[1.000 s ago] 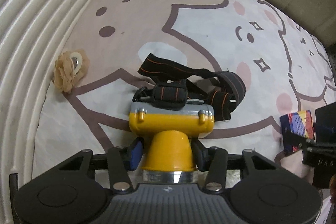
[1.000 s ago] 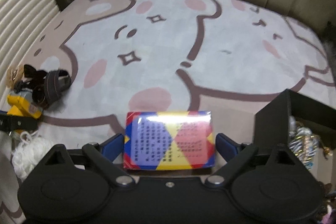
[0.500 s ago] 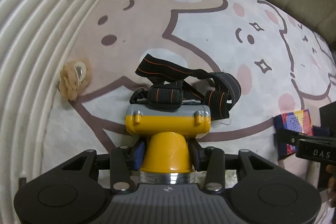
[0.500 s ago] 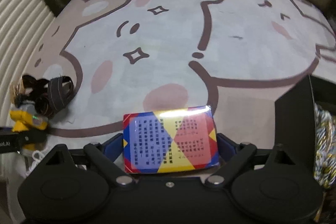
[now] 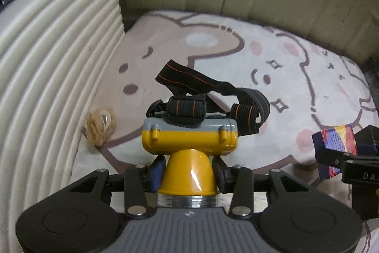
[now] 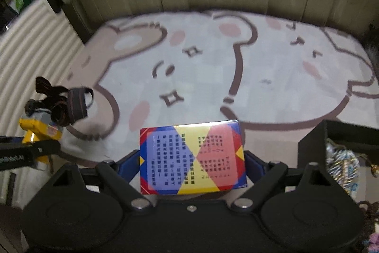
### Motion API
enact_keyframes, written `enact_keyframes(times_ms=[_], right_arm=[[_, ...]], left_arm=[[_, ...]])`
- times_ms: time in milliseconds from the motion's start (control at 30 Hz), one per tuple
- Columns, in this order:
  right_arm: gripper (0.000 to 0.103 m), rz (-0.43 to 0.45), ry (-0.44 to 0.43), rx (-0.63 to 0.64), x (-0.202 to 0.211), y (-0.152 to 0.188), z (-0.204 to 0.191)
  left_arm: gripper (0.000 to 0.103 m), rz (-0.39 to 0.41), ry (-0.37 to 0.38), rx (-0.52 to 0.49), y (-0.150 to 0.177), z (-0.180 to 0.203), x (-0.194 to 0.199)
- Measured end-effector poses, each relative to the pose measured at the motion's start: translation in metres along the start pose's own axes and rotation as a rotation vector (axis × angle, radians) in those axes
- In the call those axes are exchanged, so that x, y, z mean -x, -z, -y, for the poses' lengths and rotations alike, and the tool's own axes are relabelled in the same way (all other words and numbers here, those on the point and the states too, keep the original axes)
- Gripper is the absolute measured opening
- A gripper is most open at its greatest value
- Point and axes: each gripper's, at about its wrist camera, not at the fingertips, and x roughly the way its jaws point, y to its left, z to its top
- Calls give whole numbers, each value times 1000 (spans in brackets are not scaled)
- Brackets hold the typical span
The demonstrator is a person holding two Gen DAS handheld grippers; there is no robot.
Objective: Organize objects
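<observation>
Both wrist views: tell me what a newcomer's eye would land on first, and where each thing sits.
First comes the yellow headlamp, clamped at its cone by the left gripper, its black-and-orange strap bunched on top. Next is the colourful printed box, held between the fingers of the right gripper. Under both lies the cartoon-bear blanket, with a black box holding glittery trinkets at the right edge.

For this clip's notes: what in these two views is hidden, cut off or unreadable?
- Headlamp lens, left view: hidden behind the left gripper body.
- Black box contents, right view: cut off by its wall and the frame edge; only a bluish tangle shows.
- Print on the colourful box, right view: too small and blurred to read.
- Right gripper, left view: cut by the frame edge; label unreadable.
</observation>
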Motion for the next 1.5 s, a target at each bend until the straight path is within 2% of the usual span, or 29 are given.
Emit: enact_keyframes(times_ms=[300,533,667,867,1133,1500], right_arm=[[90,98,0,-26,45,3,6],[90,146,11,-26,73,9,8],[90,169,8,-27,87,12,10],[90,199,-1,-39,106,17,20],[90,225,35,-92,121,30,66],[90,238,121,-194,128,47,135]], left_arm=[[44,96,12,-9,1,18,43],[44,142,20,4,5,25,69],[44,171,2,-24,10,31,78],[44,192,17,-35,15,39,89],[44,219,74,-56,17,64,95],[44,220,165,-119,14,123,89]])
